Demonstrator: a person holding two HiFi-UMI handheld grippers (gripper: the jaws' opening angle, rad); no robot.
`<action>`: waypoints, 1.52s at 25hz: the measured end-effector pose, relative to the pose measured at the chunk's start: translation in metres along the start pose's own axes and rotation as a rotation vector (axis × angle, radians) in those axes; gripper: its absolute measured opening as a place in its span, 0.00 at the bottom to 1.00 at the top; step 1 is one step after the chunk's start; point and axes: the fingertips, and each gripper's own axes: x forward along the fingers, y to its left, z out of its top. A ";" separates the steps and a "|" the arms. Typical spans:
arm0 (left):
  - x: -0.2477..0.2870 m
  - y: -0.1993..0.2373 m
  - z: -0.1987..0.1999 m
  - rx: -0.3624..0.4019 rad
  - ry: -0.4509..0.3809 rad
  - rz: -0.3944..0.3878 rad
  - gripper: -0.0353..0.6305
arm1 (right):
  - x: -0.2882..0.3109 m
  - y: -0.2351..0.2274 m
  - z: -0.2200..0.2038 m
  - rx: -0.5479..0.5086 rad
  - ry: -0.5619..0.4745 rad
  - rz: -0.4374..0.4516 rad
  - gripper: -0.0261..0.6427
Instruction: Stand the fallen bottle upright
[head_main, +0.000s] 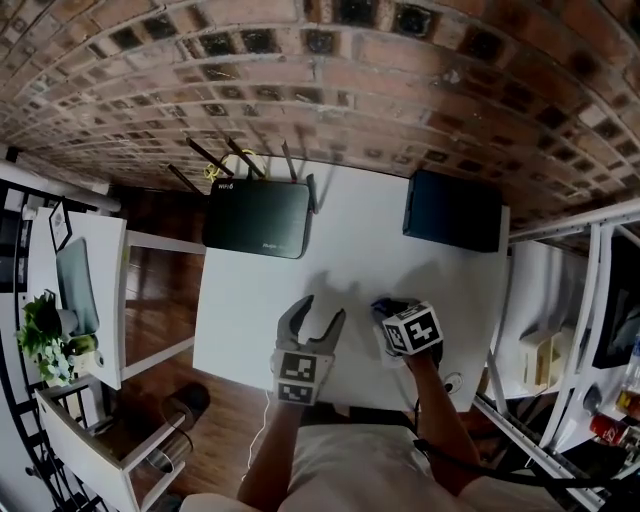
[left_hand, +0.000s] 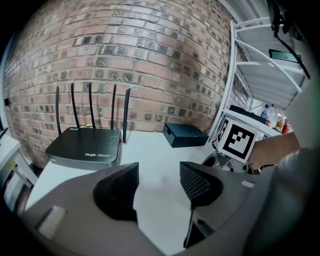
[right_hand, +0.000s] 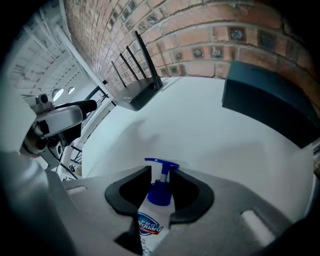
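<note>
A white pump bottle (right_hand: 149, 223) with a blue pump head (right_hand: 161, 181) and a blue-and-red label lies between the jaws of my right gripper (right_hand: 161, 187). The jaws are shut on its blue collar, and the pump spout sticks out past them. In the head view only a blue bit of the bottle (head_main: 384, 304) shows beyond the right gripper (head_main: 392, 316), near the front right of the white table (head_main: 360, 230). The rest is hidden under the marker cube. My left gripper (head_main: 320, 318) hovers open beside it with nothing between its fingers (left_hand: 194, 181).
A black router (head_main: 257, 215) with several antennas sits at the table's back left. A black box (head_main: 452, 210) sits at the back right. White metal shelving (head_main: 560, 300) stands close on the right. A side table with a plant (head_main: 45, 335) is on the left.
</note>
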 end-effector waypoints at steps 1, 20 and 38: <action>-0.002 0.000 0.000 -0.003 -0.001 -0.001 0.47 | -0.002 0.001 0.000 0.001 -0.007 -0.003 0.19; -0.039 -0.007 0.027 0.029 -0.092 -0.014 0.47 | -0.090 0.014 0.071 -0.079 -0.464 -0.194 0.18; -0.058 -0.026 0.008 -0.026 -0.097 -0.023 0.47 | -0.124 0.038 0.032 -0.224 -0.812 -0.342 0.14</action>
